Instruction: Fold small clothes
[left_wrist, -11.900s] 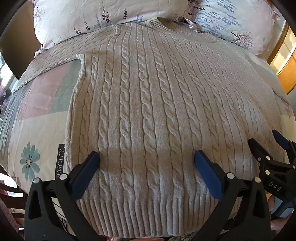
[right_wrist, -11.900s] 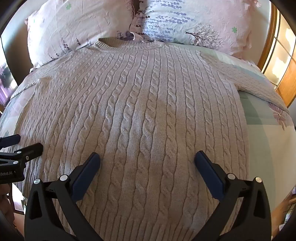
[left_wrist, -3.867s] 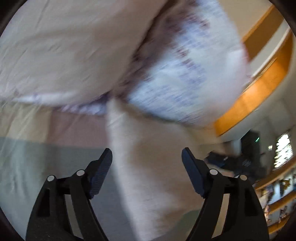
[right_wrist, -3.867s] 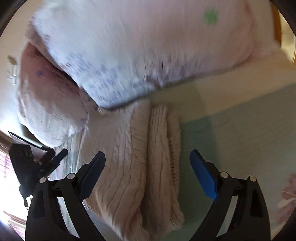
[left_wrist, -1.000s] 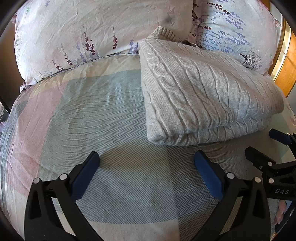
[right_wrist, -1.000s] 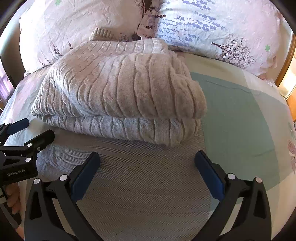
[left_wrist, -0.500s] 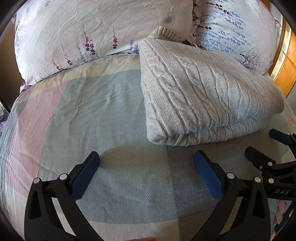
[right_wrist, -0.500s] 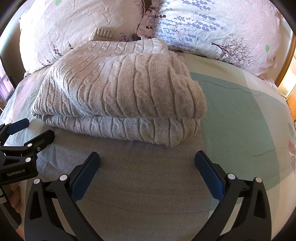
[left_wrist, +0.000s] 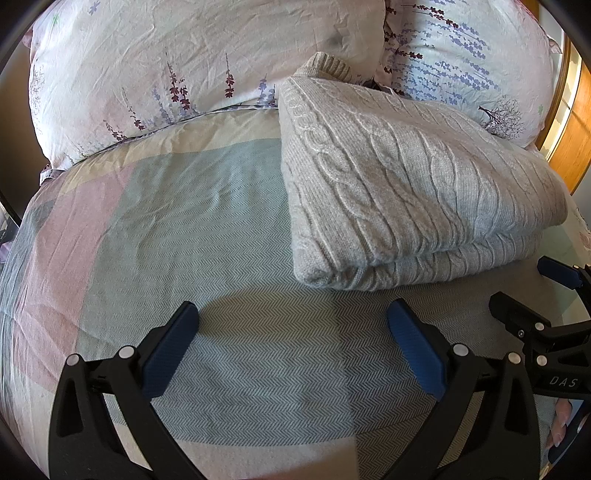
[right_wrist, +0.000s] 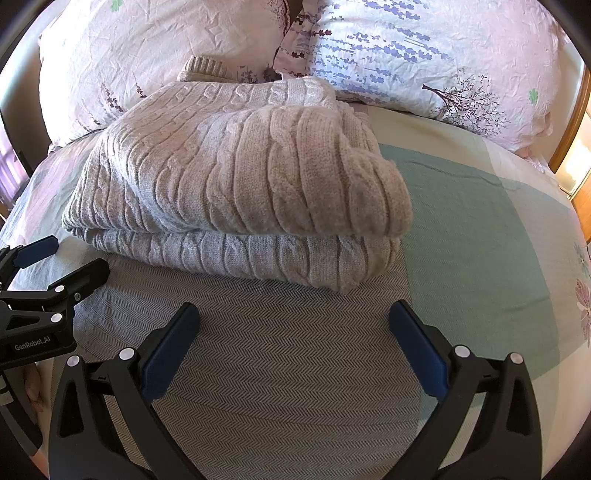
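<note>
The folded cable-knit sweater (left_wrist: 413, 192) is lying on the patchwork bedspread (left_wrist: 184, 221) against the floral pillows (left_wrist: 184, 55), ahead and right of the left gripper (left_wrist: 291, 343) and ahead and slightly left of the right gripper (right_wrist: 293, 343). Its long axis is running across both views, and neither gripper looks clearly nearer. Both are hovering low over the bed, jaws spread wide, holding nothing; the fold looks finished.

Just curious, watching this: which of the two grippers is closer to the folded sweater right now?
Neither clearly. The left gripper and right gripper, both open and empty, hover side by side over the bedspread, just short of the sweater's front edge: left near its left corner, right near its right.
</note>
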